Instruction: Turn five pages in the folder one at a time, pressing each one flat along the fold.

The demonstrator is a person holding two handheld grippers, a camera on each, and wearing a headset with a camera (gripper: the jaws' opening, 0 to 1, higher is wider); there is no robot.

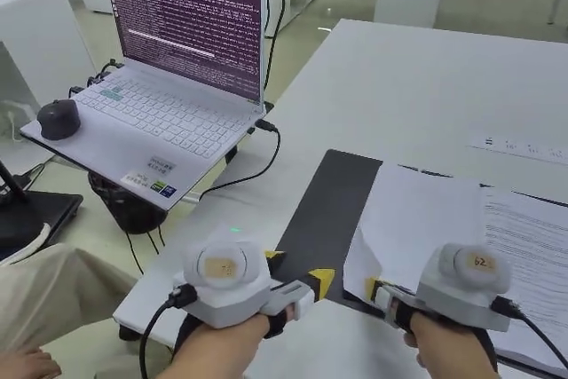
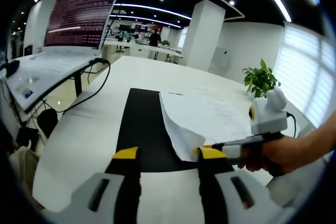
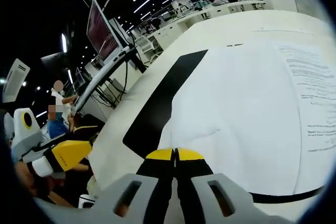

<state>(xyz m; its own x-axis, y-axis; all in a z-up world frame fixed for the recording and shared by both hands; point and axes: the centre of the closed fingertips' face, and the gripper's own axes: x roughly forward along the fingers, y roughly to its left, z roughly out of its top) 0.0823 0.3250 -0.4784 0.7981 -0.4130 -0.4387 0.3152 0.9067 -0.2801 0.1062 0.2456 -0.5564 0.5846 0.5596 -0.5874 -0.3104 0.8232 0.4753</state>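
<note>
The folder lies open on the white table, its black inside cover (image 1: pixel 333 210) (image 2: pixel 139 124) (image 3: pixel 157 108) bare on the left. A white page (image 1: pixel 417 210) (image 2: pixel 205 116) (image 3: pixel 236 93) is lifted and curls over toward the cover. My right gripper (image 1: pixel 373 288) (image 3: pixel 176 155) is shut on this page's near edge. To its right a printed page (image 1: pixel 532 237) (image 3: pixel 310 77) lies flat. My left gripper (image 1: pixel 299 270) (image 2: pixel 168 153) is open at the near edge of the black cover, holding nothing, close beside the right gripper's tips.
An open laptop (image 1: pixel 177 68) with a mouse (image 1: pixel 59 118) sits on a stand left of the table, its cable (image 1: pixel 257 161) running over the table's edge. A strip of paper (image 1: pixel 519 146) lies at the far right. A potted plant (image 2: pixel 260 80) stands beyond.
</note>
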